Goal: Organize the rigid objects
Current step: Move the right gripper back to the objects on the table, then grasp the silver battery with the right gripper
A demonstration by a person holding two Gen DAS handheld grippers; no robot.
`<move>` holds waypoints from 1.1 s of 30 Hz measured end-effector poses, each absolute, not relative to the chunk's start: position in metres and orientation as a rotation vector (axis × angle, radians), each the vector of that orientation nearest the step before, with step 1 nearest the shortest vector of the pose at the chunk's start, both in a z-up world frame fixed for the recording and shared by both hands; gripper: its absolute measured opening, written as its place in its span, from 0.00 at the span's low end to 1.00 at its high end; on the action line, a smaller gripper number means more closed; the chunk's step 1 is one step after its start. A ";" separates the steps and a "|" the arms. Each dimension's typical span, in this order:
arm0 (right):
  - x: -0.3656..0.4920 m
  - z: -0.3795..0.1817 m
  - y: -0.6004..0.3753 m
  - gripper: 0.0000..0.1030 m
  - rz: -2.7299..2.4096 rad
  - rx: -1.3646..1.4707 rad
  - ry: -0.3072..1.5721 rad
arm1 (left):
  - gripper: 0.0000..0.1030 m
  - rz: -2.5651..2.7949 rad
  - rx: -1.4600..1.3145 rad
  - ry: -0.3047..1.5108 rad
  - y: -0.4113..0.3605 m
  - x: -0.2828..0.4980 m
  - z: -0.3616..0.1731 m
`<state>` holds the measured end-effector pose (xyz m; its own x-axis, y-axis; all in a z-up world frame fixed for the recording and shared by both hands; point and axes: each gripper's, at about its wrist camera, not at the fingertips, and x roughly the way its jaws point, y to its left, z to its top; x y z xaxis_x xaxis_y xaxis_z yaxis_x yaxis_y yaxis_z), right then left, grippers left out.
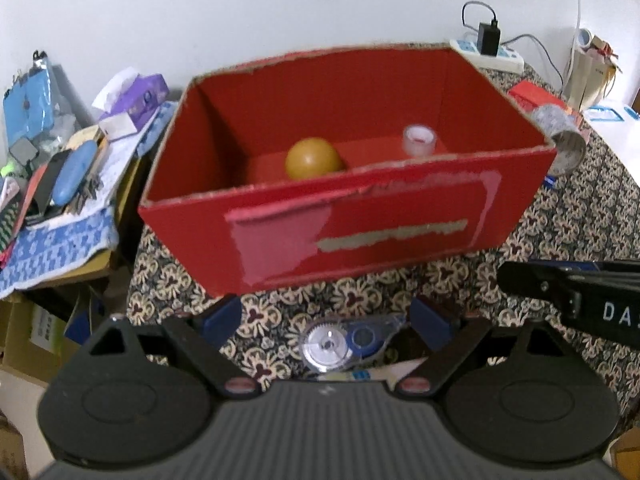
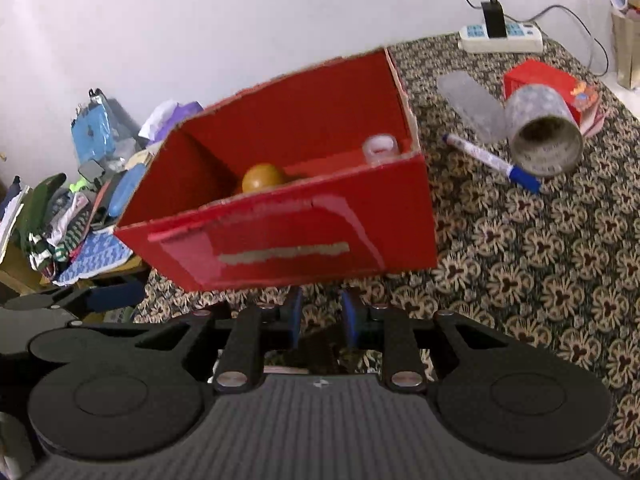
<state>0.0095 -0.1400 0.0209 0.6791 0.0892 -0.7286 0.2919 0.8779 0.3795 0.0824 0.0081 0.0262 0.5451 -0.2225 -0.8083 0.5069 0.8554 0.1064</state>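
A red cardboard box (image 1: 352,216) (image 2: 280,240) stands open on the patterned tablecloth. Inside it lie a yellow-brown ball (image 1: 312,158) (image 2: 262,178) and a small clear tape roll (image 1: 418,140) (image 2: 380,148). A clear-and-blue correction tape dispenser (image 1: 344,346) lies on the cloth in front of the box, between the wide-apart fingers of my left gripper (image 1: 326,316), which is open and not touching it. My right gripper (image 2: 322,316) hovers just before the box's front wall, shut with nothing between its blue pads. Its black body (image 1: 560,292) shows at the right of the left wrist view.
Right of the box lie a white marker with a blue cap (image 2: 492,162), a wide patterned tape roll (image 2: 544,136), a small red box (image 2: 536,80) and a clear plastic case (image 2: 472,104). A power strip (image 2: 500,38) sits at the back. Cluttered cartons (image 1: 60,184) stand to the left.
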 end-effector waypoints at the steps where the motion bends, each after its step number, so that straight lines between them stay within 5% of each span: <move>1: 0.009 0.018 -0.140 0.06 -0.119 0.505 0.834 | 0.89 -0.442 0.353 0.905 0.008 0.082 0.023; 33: -0.027 -0.040 -0.157 0.07 -0.192 0.658 1.034 | 0.92 -0.575 0.218 1.086 0.076 0.064 -0.019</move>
